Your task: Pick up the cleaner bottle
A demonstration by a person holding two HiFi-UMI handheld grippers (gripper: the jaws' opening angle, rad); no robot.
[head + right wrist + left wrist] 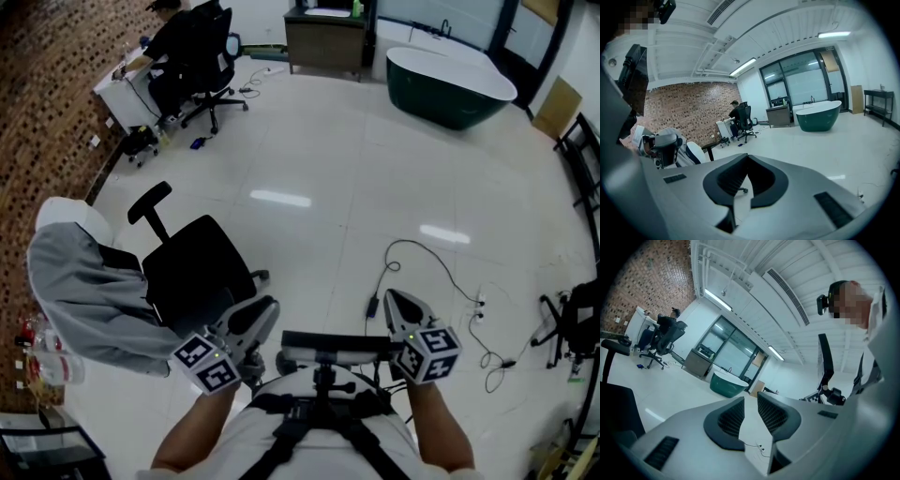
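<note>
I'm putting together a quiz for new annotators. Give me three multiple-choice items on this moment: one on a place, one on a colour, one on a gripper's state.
1. Where does the bathtub stand in the head view?
A. top right
B. bottom left
C. dead centre

2. What colour is the jacket draped left of the near black office chair?
A. red
B. grey
C. yellow

3. How do the right gripper fingers stand?
A. spread wide
B. closed on a bottle
C. closed together, with nothing between

Answers:
1 A, since the tub sits by the far wall at the upper right.
2 B, since the cloth is plain grey.
3 C, since the right gripper view shows the tips meeting with only floor behind them.
</note>
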